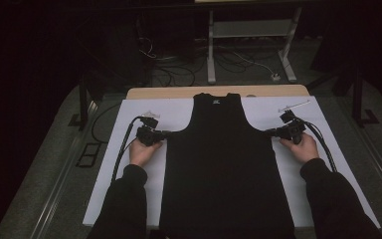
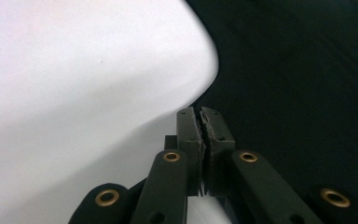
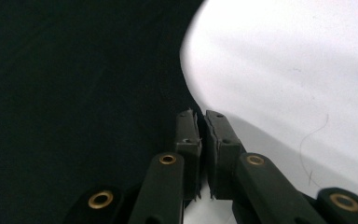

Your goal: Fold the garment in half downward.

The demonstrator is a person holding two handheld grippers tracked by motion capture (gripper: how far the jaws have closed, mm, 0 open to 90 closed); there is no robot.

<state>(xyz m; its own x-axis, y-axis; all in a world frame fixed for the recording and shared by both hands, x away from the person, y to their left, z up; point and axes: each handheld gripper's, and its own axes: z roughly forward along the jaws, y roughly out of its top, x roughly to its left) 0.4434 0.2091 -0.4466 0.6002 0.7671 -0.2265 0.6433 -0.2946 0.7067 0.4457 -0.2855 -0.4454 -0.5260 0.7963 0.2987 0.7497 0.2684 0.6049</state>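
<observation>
Across the middle of the white sheet (image 1: 129,164) that covers the worktop, I see the black tank top (image 1: 219,169) lying flat, its neck toward the far edge and its hem reaching the near edge. Its straps run up to the collar, just short of the bare wooden strip (image 1: 169,92) at the far edge.

At the garment's left side, below the armhole, I have the left gripper (image 1: 168,133) held low, with my hand (image 1: 143,149) resting on the sheet behind it. Looking along its jaws in the left gripper view, the left gripper (image 2: 200,122) is clenched, pads pressed together right at the curved armhole edge, where black cloth meets white; whether fabric is actually caught between them I cannot tell.

At the opposite side, the right gripper (image 1: 268,131) mirrors it, my other hand (image 1: 303,147) behind it near the right edge. In the right gripper view the right gripper (image 3: 200,122) is likewise clamped down to a thin slit at the armhole edge, and again I cannot make out cloth between the pads. A cable (image 1: 122,149) trails from the left gripper toward the near-left corner.
</observation>
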